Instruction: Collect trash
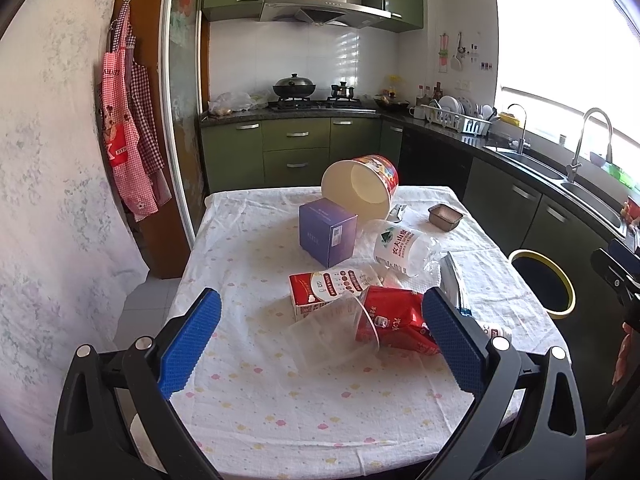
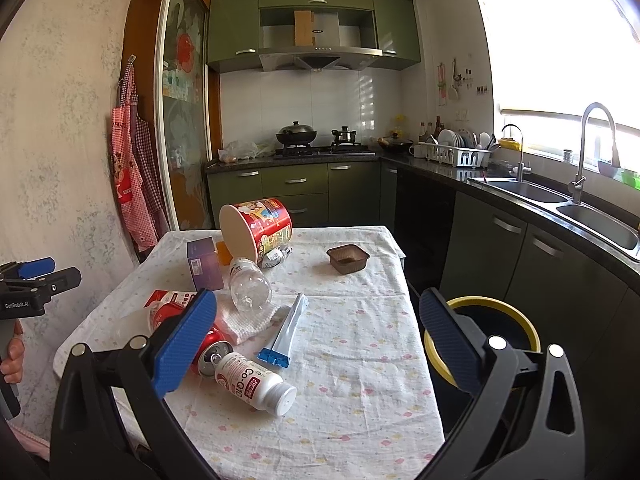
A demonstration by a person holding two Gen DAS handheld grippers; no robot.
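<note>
Left gripper [image 1: 320,340] and right gripper [image 2: 316,340]: fingers spread wide, grasping nothing. On tablecloth [image 2: 360,360]: noodle tub [image 2: 256,228], purple box [image 1: 327,230], crushed water bottle [image 1: 400,250], milk carton [image 1: 320,290], supplement bottle [image 2: 256,384]. Beside table at right: yellow-rimmed bin [image 2: 516,320].

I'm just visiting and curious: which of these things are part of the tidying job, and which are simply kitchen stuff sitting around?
Part of the job:
- noodle tub
- purple box
- clear water bottle
- milk carton
- white pill bottle
- blue tube
- foil tray
- yellow-rimmed bin

Just lying about:
- wok
- dish rack
- aprons
</note>
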